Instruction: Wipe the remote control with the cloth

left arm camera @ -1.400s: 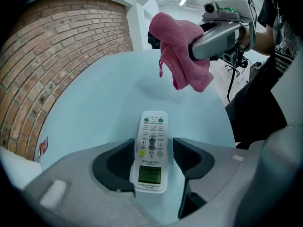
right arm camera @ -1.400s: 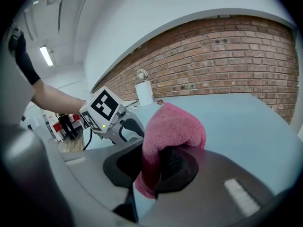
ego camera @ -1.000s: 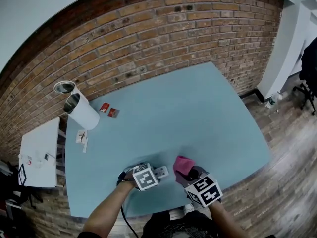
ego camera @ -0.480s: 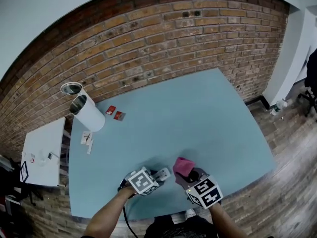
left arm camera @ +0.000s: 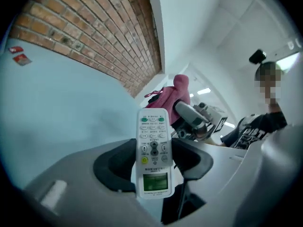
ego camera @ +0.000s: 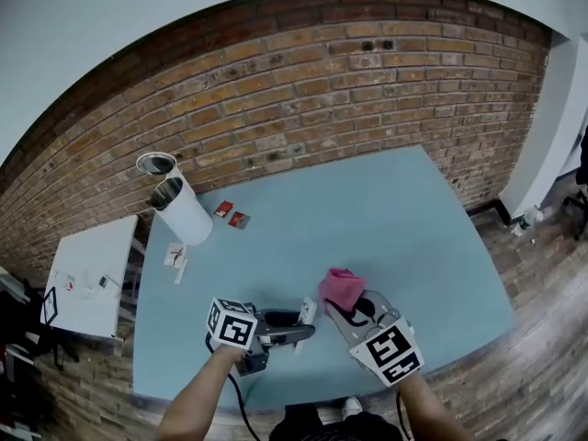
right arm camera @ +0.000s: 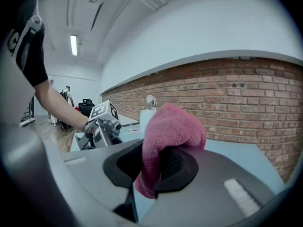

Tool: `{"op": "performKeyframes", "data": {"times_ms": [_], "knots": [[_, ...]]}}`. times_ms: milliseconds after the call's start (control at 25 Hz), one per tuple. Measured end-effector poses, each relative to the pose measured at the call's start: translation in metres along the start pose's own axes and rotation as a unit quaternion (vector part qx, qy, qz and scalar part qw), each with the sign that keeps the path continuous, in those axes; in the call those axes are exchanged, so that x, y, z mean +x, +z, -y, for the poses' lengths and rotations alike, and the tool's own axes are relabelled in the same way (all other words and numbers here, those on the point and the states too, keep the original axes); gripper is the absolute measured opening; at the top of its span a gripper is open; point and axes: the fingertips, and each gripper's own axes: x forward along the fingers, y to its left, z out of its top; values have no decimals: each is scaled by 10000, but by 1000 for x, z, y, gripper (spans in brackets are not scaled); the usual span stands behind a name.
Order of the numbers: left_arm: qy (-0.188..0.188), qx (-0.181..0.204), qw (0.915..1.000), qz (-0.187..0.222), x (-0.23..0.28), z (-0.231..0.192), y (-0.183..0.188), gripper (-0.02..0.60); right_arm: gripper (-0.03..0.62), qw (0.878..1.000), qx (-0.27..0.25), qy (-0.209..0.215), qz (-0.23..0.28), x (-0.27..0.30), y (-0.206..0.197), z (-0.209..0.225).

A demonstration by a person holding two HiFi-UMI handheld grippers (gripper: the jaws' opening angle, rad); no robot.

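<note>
A lab-like workroom: a bare brick wall [ego camera: 303,108] rises beyond the left tongs [ego camera: 296,324] and right tongs [ego camera: 342,309], behind a pale blue bench [ego camera: 395,219]. A white side table [ego camera: 87,278] stands left of the left tongs, plank flooring [ego camera: 542,338] lies right of the right tongs, and strip lights [right arm camera: 73,45] hang overhead.

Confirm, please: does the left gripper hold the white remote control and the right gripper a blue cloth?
The colour is wrong: the right gripper view shows a pink cloth in the right gripper. The left gripper does hold the white remote control.
</note>
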Motion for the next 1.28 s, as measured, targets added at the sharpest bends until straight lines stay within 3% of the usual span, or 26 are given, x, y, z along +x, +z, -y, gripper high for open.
{"op": "performKeyframes", "data": {"times_ms": [120,240,400,520,640,1160,1280], "knots": [[-913,-522,9912,808,-5,30,20,242,63,9987,-494,8,157,3,19,-1],[-1730,-964,9682,1528,-13,52,39,242,63,9960,-847,45,297,6,32,-5],[-2188,-1364,9463,1949,-18,62,48,242,63,9919,-1177,73,469,7,43,-11],[-2269,-1526,9398,2049,-18,63,48,243,63,9868,-1551,91,453,9,47,-17],[-2214,-1574,9394,2091,-18,62,48,244,63,9837,-1733,138,453,13,45,-21],[-1856,-1500,9360,2588,-23,50,66,244,63,9877,-1457,177,544,14,44,-23],[-1884,-1515,9304,2756,-28,51,70,244,63,9890,-1349,217,574,13,44,-26]]}}
